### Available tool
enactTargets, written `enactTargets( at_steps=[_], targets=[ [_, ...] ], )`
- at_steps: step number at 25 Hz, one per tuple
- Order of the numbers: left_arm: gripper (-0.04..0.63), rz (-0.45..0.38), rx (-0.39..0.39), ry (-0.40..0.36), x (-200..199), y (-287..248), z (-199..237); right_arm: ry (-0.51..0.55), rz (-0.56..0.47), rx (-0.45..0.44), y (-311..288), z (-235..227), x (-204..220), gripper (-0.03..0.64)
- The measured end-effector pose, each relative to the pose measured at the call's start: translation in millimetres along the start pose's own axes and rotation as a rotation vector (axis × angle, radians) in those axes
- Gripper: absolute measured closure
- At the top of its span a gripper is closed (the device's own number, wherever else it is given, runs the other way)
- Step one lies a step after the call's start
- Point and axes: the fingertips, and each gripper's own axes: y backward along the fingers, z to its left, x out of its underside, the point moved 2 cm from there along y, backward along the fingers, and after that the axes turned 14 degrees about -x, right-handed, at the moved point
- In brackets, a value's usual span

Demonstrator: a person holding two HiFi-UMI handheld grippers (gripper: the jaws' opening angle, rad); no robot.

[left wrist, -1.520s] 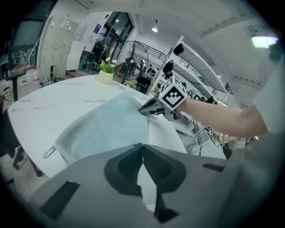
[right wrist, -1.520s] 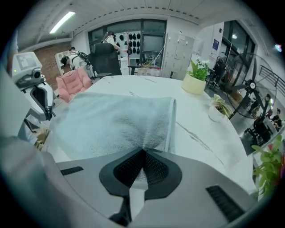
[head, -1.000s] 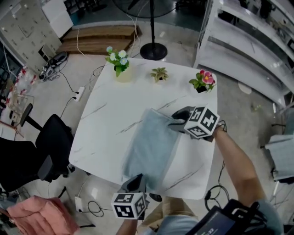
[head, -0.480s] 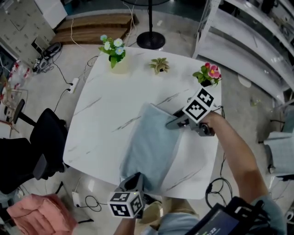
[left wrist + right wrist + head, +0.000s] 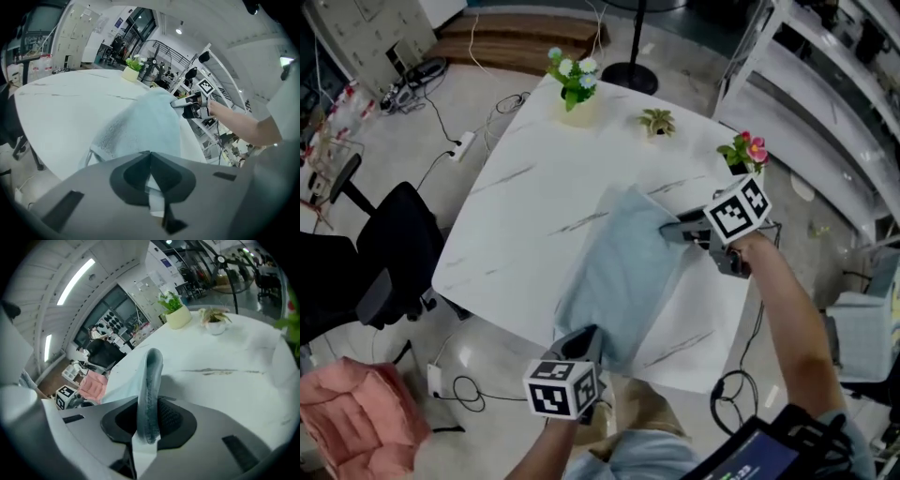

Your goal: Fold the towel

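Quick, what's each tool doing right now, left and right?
Left tool: closed on the towel at its near corner.
Right tool: jaws have just been closing, now clamped on the towel's far edge.

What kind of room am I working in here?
Probably a lab or workshop, not a home: white metal shelving beside the table, a power strip with loose cables on the floor, and an office chair.
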Motion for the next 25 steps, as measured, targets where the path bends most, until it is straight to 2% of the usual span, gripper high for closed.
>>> enactTargets(
  at_steps=[8, 13, 18, 25],
  targets=[
    [0.588, -0.06, 0.036, 0.0, 7, 32, -3, 0.359, 0.124, 0.236, -6, 85, -18, 0.528],
    [0.588, -0.098, 0.046, 0.004, 18, 61, 1, 0.534, 0.17, 0.317, -26, 141, -10, 0.525],
    [0.588, -0.122, 0.044, 0.009, 32, 85, 10, 0.645, 0.208, 0.356, -57, 178, 12, 0.522],
    [0.588, -0.141, 0.03, 0.01, 50, 107, 23, 0.709, 0.241, 0.379, -92, 196, 46, 0.518]
  ],
)
